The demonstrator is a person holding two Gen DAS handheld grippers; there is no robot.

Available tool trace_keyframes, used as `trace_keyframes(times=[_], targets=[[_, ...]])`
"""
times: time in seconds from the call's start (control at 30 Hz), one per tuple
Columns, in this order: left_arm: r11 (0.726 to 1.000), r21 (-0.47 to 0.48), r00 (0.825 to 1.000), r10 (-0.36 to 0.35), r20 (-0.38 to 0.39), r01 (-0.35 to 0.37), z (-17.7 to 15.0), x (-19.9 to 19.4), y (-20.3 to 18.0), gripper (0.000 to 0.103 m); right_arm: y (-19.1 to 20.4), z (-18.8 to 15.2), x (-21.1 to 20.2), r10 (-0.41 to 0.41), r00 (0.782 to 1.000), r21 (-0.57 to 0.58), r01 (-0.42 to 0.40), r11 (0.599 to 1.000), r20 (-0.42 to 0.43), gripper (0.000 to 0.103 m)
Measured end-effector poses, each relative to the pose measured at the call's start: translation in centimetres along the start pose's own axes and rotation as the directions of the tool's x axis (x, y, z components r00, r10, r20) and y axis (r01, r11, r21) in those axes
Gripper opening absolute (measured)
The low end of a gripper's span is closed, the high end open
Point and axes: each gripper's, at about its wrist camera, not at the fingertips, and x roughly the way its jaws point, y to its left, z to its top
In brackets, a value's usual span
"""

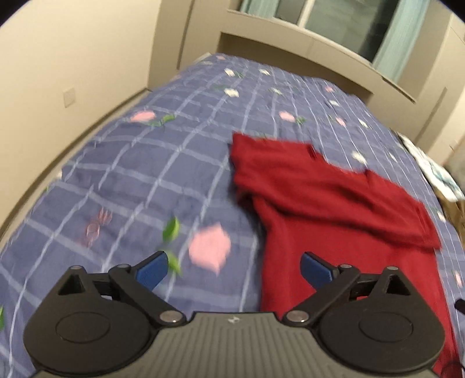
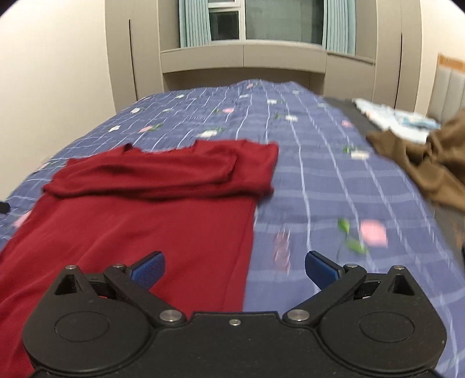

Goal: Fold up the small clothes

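Meanwhile, a dark red garment (image 2: 151, 203) is seen spread on the blue checked bedspread (image 2: 334, 186) of the bed, its upper part folded back over the body. Both the left claw (image 1: 234, 267) and the right claw (image 2: 235, 269) are held released above it, nothing gripped. A brown cloth (image 2: 430, 165) is seen lying well apart at the right.

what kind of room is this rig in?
Almost certainly a bedroom: a bed under a blue plaid floral cover, a curtained window above built-in cabinets, and a red garment laid out for folding.
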Motion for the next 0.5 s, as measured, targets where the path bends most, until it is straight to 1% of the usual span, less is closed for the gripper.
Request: trace_keyframes(times=[0.07, 0.17, 0.23, 0.3, 0.33, 0.37, 0.4, 0.47, 0.5], targets=[[1.0, 0.026, 1.0, -0.004, -0.03, 0.005, -1.8, -0.9, -0.2, 0.1, 0.4, -1.3, -1.3, 0.017, 1.0, 0.008, -0.016, 1.0, -0.019, 0.102], [0.998, 0.065, 0.997, -0.015, -0.08, 0.02, -4.3, -2.2, -0.4, 0.1, 1.1, -3.1, -2.7, 0.055, 0.997, -0.01, -0.055, 0.998, -0.048, 0.102], [0.997, 0.063, 0.993, -0.027, -0.114, 0.035, -5.7, -2.8, -0.4, 0.1, 1.2, -3.9, -3.2, 0.074, 0.995, 0.003, -0.074, 0.997, -0.071, 0.102], [0.996, 0.042, 0.985, -0.07, -0.159, 0.078, -6.9, -3.2, -0.3, 0.096, 0.8, -4.8, -3.9, 0.109, 0.99, 0.059, -0.104, 0.993, -0.094, 0.101], [0.994, 0.028, 0.979, -0.097, -0.177, 0.103, -7.6, -3.3, -0.3, 0.088, 0.5, -5.3, -4.2, 0.133, 0.986, 0.103, -0.123, 0.987, -0.101, 0.097], [0.992, 0.014, 0.973, -0.12, -0.198, 0.125, -8.4, -3.6, -0.1, 0.08, 0.2, -5.7, -4.4, 0.153, 0.982, 0.141, -0.137, 0.981, -0.11, 0.091], [0.992, 0.007, 0.97, -0.124, -0.208, 0.128, -9.0, -3.7, -0.1, 0.075, 0.0, -6.1, -4.5, 0.162, 0.98, 0.165, -0.141, 0.976, -0.12, 0.087], [0.993, 0.029, 0.971, -0.107, -0.212, 0.116, -9.8, -4.2, -0.5, 0.057, 0.0, -6.9, -5.1, 0.147, 0.981, 0.187, -0.122, 0.975, -0.126, 0.071], [0.993, 0.051, 0.972, -0.097, -0.215, 0.11, -10.0, -4.5, -0.8, 0.052, 0.1, -7.2, -5.5, 0.139, 0.983, 0.183, -0.115, 0.976, -0.123, 0.067]])
